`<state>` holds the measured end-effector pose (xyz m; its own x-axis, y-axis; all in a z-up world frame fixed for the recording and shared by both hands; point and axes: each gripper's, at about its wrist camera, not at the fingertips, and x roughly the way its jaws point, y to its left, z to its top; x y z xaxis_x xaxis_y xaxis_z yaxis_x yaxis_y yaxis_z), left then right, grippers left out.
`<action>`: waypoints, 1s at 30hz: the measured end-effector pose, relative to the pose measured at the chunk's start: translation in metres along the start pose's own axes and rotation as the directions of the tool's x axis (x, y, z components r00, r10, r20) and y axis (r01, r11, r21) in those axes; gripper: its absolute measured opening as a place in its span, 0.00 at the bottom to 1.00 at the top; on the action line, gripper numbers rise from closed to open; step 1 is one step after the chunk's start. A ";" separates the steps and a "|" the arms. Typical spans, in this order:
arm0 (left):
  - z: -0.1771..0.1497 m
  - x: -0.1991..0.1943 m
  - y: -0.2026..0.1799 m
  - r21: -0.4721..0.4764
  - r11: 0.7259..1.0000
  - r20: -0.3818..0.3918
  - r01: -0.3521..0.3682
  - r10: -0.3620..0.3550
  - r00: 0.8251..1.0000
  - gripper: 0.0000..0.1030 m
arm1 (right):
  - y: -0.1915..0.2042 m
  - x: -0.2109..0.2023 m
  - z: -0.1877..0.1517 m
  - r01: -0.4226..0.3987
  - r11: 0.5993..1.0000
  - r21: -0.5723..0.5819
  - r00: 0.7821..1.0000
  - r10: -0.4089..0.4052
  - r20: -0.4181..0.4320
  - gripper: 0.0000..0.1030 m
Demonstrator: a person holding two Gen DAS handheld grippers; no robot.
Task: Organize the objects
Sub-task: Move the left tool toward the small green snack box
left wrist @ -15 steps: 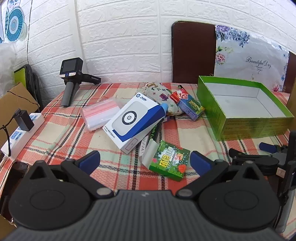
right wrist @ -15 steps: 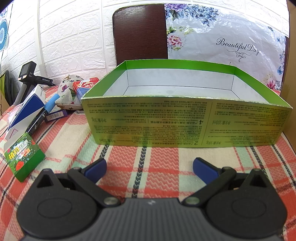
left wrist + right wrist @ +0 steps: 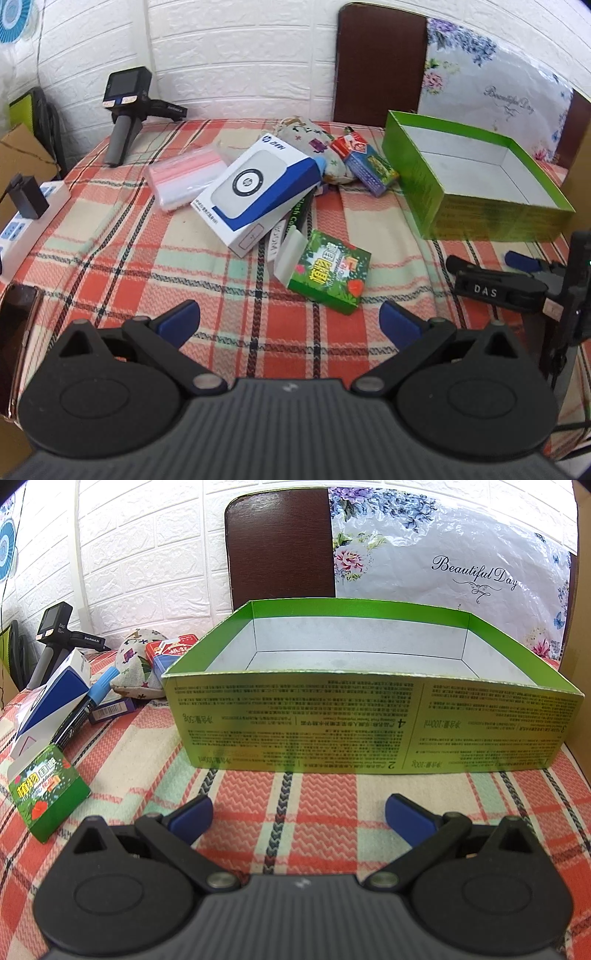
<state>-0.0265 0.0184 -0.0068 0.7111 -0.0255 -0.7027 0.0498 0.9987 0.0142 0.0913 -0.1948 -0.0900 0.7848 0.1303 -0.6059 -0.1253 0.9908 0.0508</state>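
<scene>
An empty green box (image 3: 432, 181) (image 3: 369, 723) stands at the right on the plaid cloth. Left of it lies a pile: a small green card box (image 3: 328, 271) (image 3: 46, 794), a white and blue HP box (image 3: 258, 188) (image 3: 51, 698), a fabric pouch (image 3: 314, 144) (image 3: 135, 664), a red pack (image 3: 347, 142), a blue pack (image 3: 371, 168), markers (image 3: 299, 218) and pink zip bags (image 3: 184, 175). My left gripper (image 3: 290, 323) is open, just before the green card box. My right gripper (image 3: 299, 814) is open, facing the green box's near wall; it also shows in the left wrist view (image 3: 517, 266).
A handheld device (image 3: 123, 110) stands at the back left. A power strip with a black plug (image 3: 26, 214) lies at the left edge. A chair back with a flowered cover (image 3: 480, 85) stands behind the table. A cardboard box (image 3: 22, 155) sits at the left.
My left gripper has moved slightly forward and up toward the pile. The right gripper has hardly moved. Both stay open.
</scene>
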 end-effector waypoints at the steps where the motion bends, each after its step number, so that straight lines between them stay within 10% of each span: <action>1: 0.001 0.000 -0.002 0.019 1.000 -0.011 0.010 -0.010 1.000 1.00 | 0.000 0.000 0.000 0.000 1.000 0.000 1.000 0.000 0.000 1.00; 15: 0.002 -0.008 0.010 -0.006 0.999 0.001 -0.035 0.035 0.999 1.00 | 0.008 -0.001 0.006 0.015 0.999 0.045 0.999 -0.013 -0.047 1.00; 21: 0.006 -0.009 0.033 -0.064 0.989 0.026 -0.130 0.132 0.991 1.00 | 0.024 -0.066 0.019 -0.232 0.943 0.237 0.964 0.256 -0.077 1.00; 30: -0.002 -0.005 0.045 -0.092 0.985 0.003 -0.143 0.144 0.990 1.00 | 0.051 -0.101 0.030 -0.270 0.950 0.156 0.960 0.279 -0.035 1.00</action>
<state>-0.0292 0.0638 -0.0034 0.7131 0.1182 -0.6910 -0.1172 0.9919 0.0487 0.0236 -0.1565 -0.0027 0.6972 0.3999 -0.5950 -0.2363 0.9118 0.3359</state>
